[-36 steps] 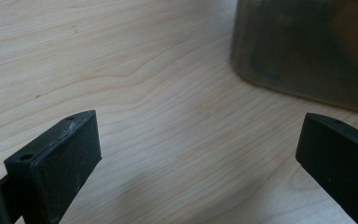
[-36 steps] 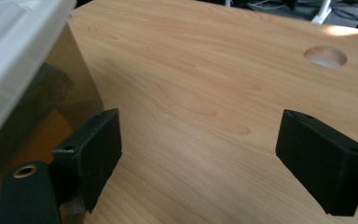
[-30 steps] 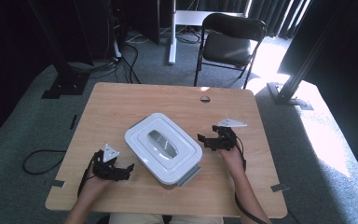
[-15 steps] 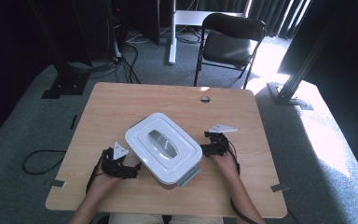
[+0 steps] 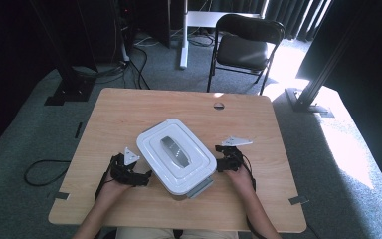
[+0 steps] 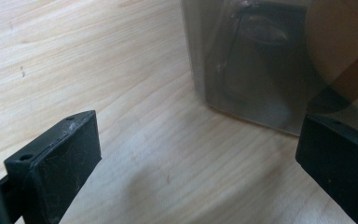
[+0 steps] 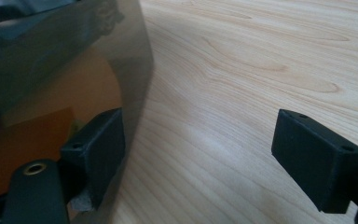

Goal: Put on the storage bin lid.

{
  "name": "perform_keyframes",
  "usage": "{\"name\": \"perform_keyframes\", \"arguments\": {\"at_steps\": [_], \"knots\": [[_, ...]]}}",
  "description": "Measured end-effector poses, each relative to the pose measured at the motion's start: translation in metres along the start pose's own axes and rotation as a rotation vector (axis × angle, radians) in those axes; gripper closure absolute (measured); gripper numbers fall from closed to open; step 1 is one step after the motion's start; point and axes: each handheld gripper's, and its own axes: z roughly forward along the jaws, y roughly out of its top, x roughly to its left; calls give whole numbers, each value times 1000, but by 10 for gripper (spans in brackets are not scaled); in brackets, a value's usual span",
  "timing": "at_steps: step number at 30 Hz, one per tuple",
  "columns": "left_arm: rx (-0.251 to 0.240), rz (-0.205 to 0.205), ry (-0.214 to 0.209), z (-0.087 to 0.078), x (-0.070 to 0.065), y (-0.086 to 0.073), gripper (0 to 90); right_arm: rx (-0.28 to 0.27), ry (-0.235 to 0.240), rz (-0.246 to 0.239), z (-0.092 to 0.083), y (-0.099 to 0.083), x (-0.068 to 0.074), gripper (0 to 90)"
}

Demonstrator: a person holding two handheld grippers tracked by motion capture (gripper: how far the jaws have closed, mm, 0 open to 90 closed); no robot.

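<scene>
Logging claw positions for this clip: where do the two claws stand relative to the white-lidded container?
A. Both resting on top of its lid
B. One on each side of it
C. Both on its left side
B: the left claw sits at the container's left side and the right claw at its right, both open.

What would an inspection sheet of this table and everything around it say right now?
Surface: wooden table, bare wood, a grommet hole near the far edge.
Job's things: lidded plastic box, closed, grey latch facing the person.
Clutter: nothing seen.
Grippers: left gripper open beside the box; right gripper open at its other side.
Cables: black cable looping on the floor.
Surroundings: carpet, folding chair, dark stands.
</scene>
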Motion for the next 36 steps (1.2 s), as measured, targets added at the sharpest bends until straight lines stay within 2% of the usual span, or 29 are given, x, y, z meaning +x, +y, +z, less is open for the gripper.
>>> {"name": "perform_keyframes", "arguments": {"at_steps": [6, 13, 27, 36], "knots": [[-7, 15, -16, 5, -1, 9, 5, 17, 9, -19, -7, -3, 5, 190], [-11, 6, -21, 11, 0, 16, 5, 5, -42, -58, -16, -7, 13, 202], [-9, 20, -32, 23, -1, 26, 5, 8, -45, -34, -25, -14, 15, 203], [1, 47, -34, 31, -2, 37, 5, 8, -35, -24, -32, -20, 15, 204]]}}
